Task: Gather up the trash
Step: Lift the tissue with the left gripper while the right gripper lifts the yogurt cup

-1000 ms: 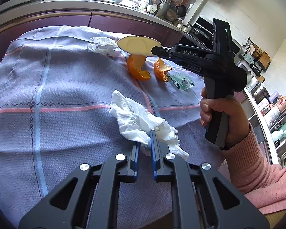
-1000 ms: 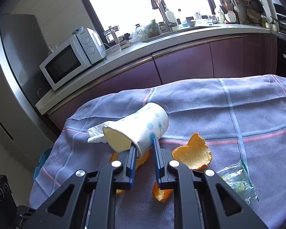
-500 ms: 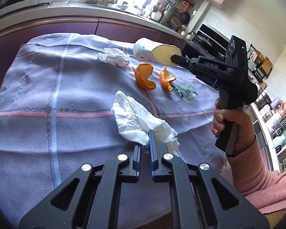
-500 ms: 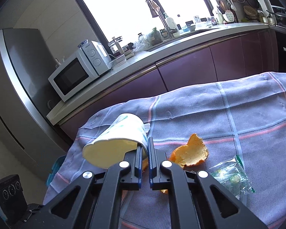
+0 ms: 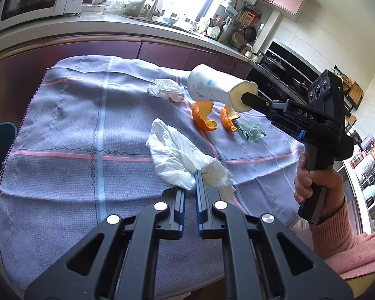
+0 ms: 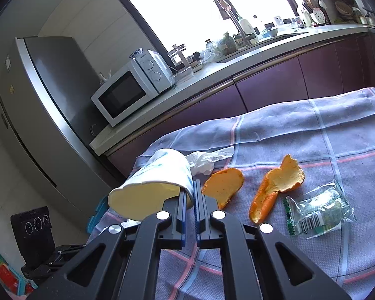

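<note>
Two grippers are both clamped on trash above your lilac checked tablecloth [image 5: 62, 130]. Your left gripper [image 5: 190, 180] pinches the near edge of a crumpled white paper napkin [image 5: 177, 155], the rest of which trails over the cloth's middle. Your right gripper [image 6: 190, 195] grips the rim of a white paper cup with blue dots [image 6: 160, 180], one finger inside the mouth and one outside, holding it tilted on its side in the air over the cloth's far side. Below the cup, on the cloth, lie two curled orange peels [image 5: 203, 118] [image 5: 228, 120], a clear plastic wrapper [image 5: 252, 131] just beside them, and a smaller wadded white tissue [image 5: 166, 90] near the cloth's far edge.
</note>
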Available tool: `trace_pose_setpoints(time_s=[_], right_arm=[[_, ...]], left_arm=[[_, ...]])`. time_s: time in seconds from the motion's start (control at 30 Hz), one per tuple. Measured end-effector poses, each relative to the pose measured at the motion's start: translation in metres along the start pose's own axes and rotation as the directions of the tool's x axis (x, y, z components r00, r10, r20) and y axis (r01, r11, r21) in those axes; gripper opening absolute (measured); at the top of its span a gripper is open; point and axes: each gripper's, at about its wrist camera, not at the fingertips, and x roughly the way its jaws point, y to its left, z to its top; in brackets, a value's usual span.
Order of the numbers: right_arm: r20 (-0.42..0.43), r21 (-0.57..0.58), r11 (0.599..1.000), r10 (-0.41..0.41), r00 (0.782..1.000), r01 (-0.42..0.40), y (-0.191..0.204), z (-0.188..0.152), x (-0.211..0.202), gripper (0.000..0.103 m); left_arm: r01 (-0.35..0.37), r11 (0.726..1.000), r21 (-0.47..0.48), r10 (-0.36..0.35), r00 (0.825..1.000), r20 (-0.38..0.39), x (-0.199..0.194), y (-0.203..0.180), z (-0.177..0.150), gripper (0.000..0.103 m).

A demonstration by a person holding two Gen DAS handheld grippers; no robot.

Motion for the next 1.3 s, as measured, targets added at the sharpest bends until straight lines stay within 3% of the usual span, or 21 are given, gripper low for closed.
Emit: trace_pose_setpoints(time_s=[1.3], right_arm=[[-0.076,-0.037,0.992,0.117,0.99,-0.12,0.048,-0.021,0.026,0.004]], left_arm=[[-0.105,0.99,-0.089,0.116,0.986,0.119,-0.076,0.033,-0.007,0.008]])
